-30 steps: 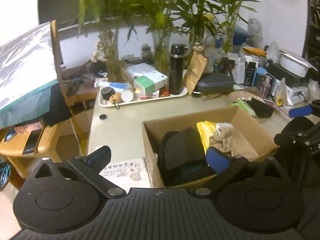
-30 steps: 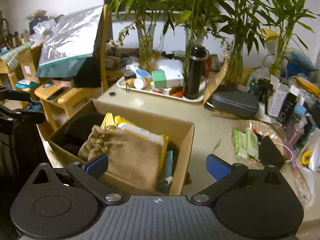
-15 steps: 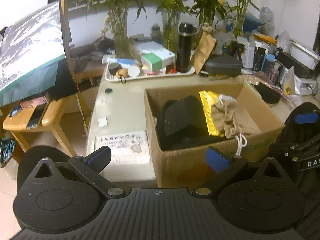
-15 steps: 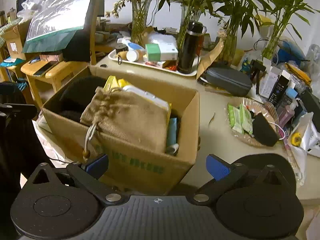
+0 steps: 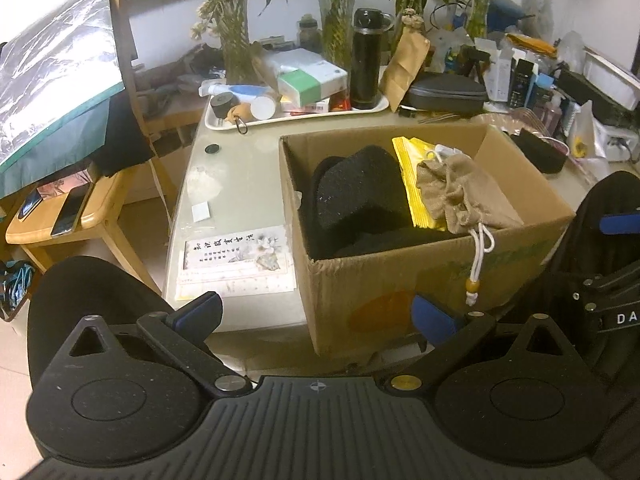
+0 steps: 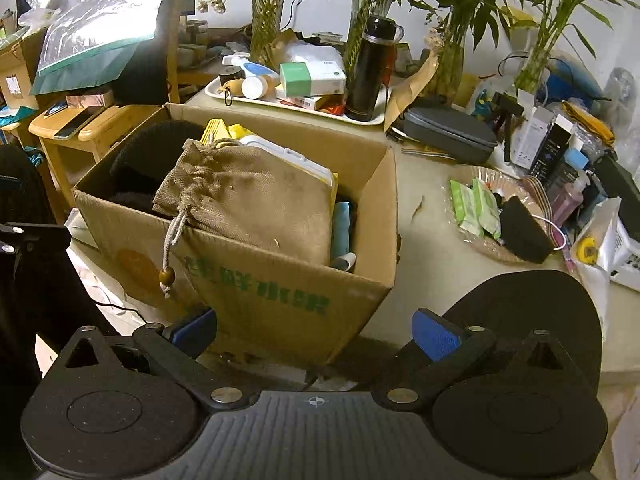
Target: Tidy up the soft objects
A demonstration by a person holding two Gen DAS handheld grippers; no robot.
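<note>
A cardboard box (image 5: 380,292) (image 6: 280,292) stands at the table's near edge. Inside lie black foam pieces (image 5: 360,196) (image 6: 156,152), a tan drawstring pouch (image 5: 456,196) (image 6: 256,204) and a yellow packet (image 5: 412,184). The pouch's cord with a wooden bead (image 6: 167,278) hangs over the box's front wall. My left gripper (image 5: 316,316) is open and empty, low in front of the box. My right gripper (image 6: 314,330) is also open and empty, before the box's front right corner. Another black foam piece (image 6: 524,232) rests in a woven basket (image 6: 496,254) to the right.
A white tray (image 5: 296,118) with a black flask (image 5: 366,68), boxes and small jars sits at the table's back. Plant vases (image 6: 264,28), a grey case (image 6: 448,134) and bottles crowd the far and right side. A wooden chair (image 5: 76,220) stands left. Printed paper (image 5: 236,264) lies beside the box.
Both grippers have pulled back from over the box towards the table's near edge and dropped lower. The box's front wall and the hanging pouch cord now show. Both stay open.
</note>
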